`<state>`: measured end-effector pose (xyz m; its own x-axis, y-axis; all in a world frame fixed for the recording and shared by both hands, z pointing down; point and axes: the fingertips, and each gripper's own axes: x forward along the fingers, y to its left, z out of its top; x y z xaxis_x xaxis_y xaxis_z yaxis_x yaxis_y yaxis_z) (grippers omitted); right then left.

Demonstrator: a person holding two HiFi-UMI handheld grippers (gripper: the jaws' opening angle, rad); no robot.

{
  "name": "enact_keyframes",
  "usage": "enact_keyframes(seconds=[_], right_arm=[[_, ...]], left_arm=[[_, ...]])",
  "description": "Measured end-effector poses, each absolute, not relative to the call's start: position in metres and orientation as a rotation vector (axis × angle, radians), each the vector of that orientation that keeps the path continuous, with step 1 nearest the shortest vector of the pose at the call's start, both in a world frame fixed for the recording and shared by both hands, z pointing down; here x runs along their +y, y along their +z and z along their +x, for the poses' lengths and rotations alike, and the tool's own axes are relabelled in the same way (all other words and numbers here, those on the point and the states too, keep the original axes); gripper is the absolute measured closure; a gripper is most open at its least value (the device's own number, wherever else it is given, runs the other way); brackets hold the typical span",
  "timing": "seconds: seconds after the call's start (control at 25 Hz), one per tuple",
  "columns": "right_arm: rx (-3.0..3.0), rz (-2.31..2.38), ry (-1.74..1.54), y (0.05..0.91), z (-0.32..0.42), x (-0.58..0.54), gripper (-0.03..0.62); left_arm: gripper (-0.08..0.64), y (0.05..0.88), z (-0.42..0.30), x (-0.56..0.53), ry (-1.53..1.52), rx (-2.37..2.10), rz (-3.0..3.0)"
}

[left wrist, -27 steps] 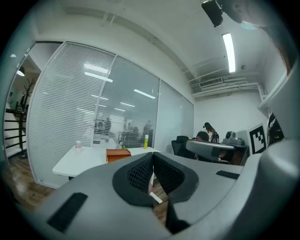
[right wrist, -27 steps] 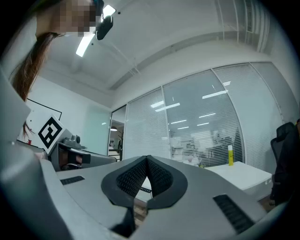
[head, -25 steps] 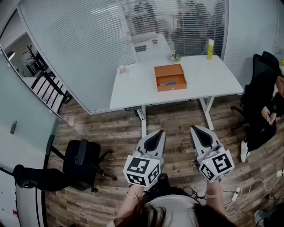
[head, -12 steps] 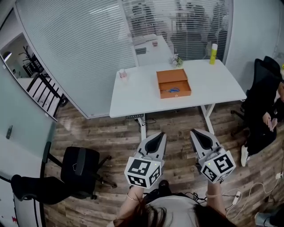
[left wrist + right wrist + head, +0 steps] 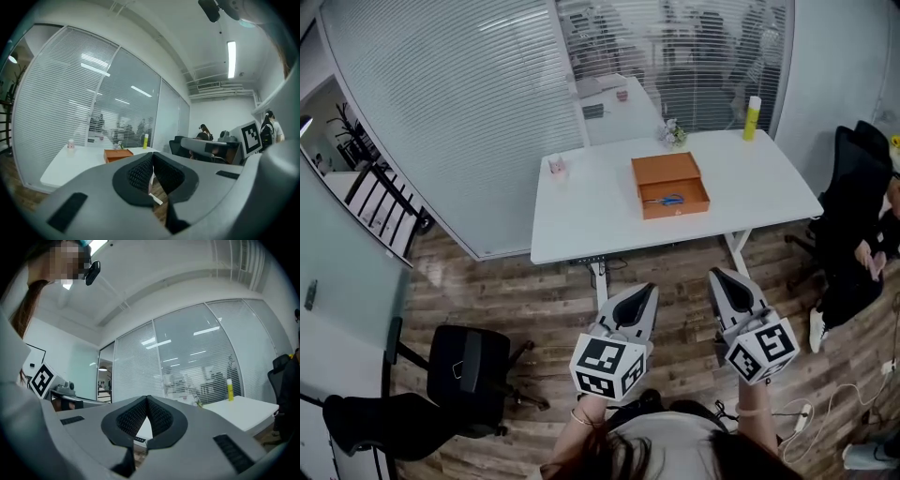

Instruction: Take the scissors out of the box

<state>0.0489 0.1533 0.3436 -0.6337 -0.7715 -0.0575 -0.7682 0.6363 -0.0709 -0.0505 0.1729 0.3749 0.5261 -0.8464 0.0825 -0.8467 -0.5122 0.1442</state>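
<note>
An open orange box (image 5: pixel 669 179) sits in the middle of a white table (image 5: pixel 591 216) across the room. Blue-handled scissors (image 5: pixel 667 200) lie inside it near the front wall. The box (image 5: pixel 118 154) also shows far off in the left gripper view. My left gripper (image 5: pixel 648 290) and right gripper (image 5: pixel 718 275) are held side by side over the wooden floor, well short of the table, pointing level toward it. Both are shut and hold nothing. The meeting tips show in the left gripper view (image 5: pixel 152 155) and in the right gripper view (image 5: pixel 147 398).
A black office chair (image 5: pixel 469 372) stands at the left on the floor. A person in black (image 5: pixel 855 230) sits at the right by the table's end. A yellow bottle (image 5: pixel 754 116), a small plant (image 5: pixel 675 132) and a pink cup (image 5: pixel 555 166) are on the table. Cables (image 5: pixel 825 403) lie at the right.
Both grippers have moved forward toward the table, and the table and box sit a little lower and closer in the head view. The jaws stayed shut.
</note>
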Motion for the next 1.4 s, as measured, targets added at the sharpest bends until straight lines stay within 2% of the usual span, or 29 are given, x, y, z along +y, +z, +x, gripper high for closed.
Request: enact_keyframes(seconds=[0.8,1.4], right_arm=[[2.743,-1.377,0.006,0.349,0.030,0.081,0.565],[2.808,-1.332,0.016,0.349,0.044,-0.009,0.565]], left_arm=[[0.540,0.389,-0.067,0.097,0.003,-1.381,2.593],[0.541,0.380,-0.041,0.004,0.024,-1.377,2.603]])
